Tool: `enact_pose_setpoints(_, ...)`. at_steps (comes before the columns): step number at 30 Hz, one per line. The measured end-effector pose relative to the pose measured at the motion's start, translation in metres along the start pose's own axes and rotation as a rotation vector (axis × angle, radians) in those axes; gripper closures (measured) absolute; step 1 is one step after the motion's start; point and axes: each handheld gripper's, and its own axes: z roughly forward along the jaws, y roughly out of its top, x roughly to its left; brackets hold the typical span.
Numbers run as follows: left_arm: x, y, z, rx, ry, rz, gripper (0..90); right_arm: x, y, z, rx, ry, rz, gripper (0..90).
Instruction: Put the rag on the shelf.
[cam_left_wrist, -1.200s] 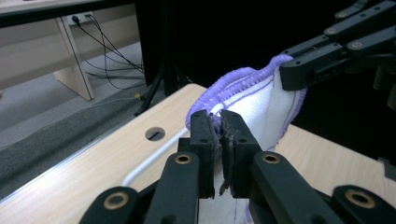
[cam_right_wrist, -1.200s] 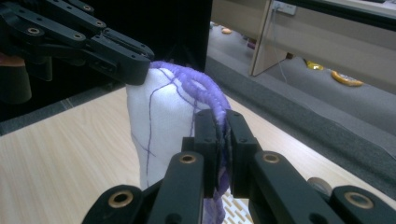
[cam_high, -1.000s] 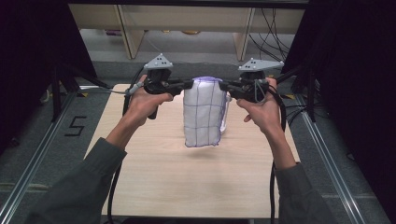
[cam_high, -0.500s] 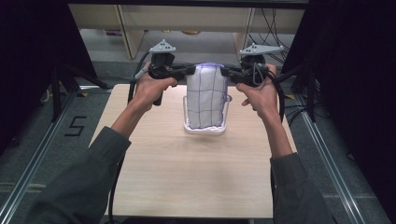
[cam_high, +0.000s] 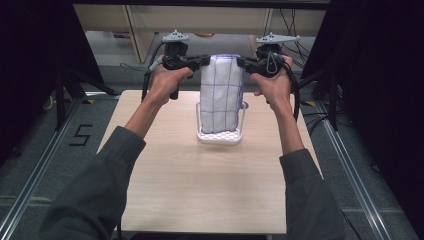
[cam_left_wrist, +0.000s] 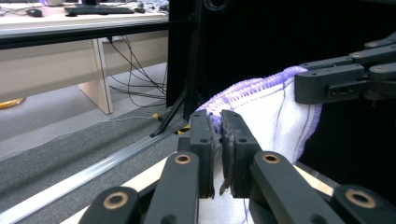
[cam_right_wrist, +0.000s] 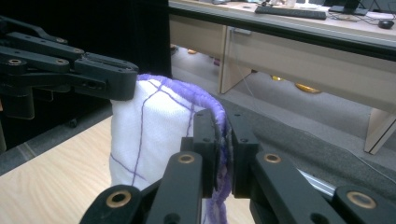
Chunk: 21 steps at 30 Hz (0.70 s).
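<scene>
Pale wooden table (cam_high: 200, 185); white perforated plastic rack (cam_high: 219, 135) at centre. Above rack: white purple-checked cloth (cam_high: 221, 95), top corners pinched by left gripper (cam_high: 206, 60) and right gripper (cam_high: 241, 62), both clamped tight.

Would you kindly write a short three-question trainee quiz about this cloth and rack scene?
1. True or false: both top corners of the white cloth are clamped.
2. What stands under the cloth? A) white rack B) blue bowl C) cardboard box
3. Which hand-held gripper holds the corner at the high view's left?

Key:
1. True.
2. A, the white rack.
3. The left hand-held gripper; the right hand-held gripper holds the other.
</scene>
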Motion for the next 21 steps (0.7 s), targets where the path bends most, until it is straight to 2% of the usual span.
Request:
enact_pose_setpoints(3,0.006,-0.004,0.013,-0.007,0.022,-0.012,83.1,-0.006,-0.001,0.009,-0.002,-0.028,-0.011,84.6)
enact_pose_setpoints(4,0.007,-0.005,0.016,-0.005,0.028,-0.012,83.1,-0.008,-0.003,0.014,0.003,-0.036,0.002,84.5)
enact_pose_setpoints(5,0.009,-0.006,0.02,-0.001,0.035,-0.013,83.1,-0.011,-0.003,0.017,0.001,-0.045,-0.01,84.5)
enact_pose_setpoints(7,0.014,-0.009,0.027,-0.002,0.046,-0.018,83.1,-0.015,-0.005,0.024,0.016,-0.058,0.018,84.5)
enact_pose_setpoints(8,0.017,-0.011,0.03,-0.004,0.052,-0.021,83.0,-0.018,-0.006,0.029,0.008,-0.059,0.014,84.5)
enact_pose_setpoints(9,0.02,-0.013,0.033,-0.003,0.062,-0.025,83.1,-0.018,-0.007,0.032,0.016,-0.067,0.044,84.4)
enact_pose_setpoints(10,0.022,-0.015,0.037,0.0,0.071,-0.035,83.0,-0.02,-0.008,0.037,0.022,-0.071,0.029,84.3)
enact_pose_setpoints(13,0.027,-0.02,0.042,0.013,0.084,-0.041,82.9,-0.022,-0.01,0.045,0.034,-0.076,0.039,84.2)
enact_pose_setpoints(14,0.031,-0.026,0.048,0.036,0.1,-0.056,82.6,-0.025,-0.014,0.056,0.051,-0.082,0.043,84.2)
enact_pose_setpoints(16,0.033,-0.029,0.052,0.043,0.107,-0.058,82.6,-0.026,-0.019,0.064,0.082,-0.099,0.046,84.1)
enact_pose_setpoints(19,0.036,-0.035,0.057,0.057,0.118,-0.067,82.5,-0.028,-0.024,0.072,0.1,-0.114,0.045,83.8)
enact_pose_setpoints(21,0.037,-0.04,0.06,0.064,0.129,-0.074,82.0,-0.028,-0.028,0.076,0.117,-0.11,0.045,83.7)
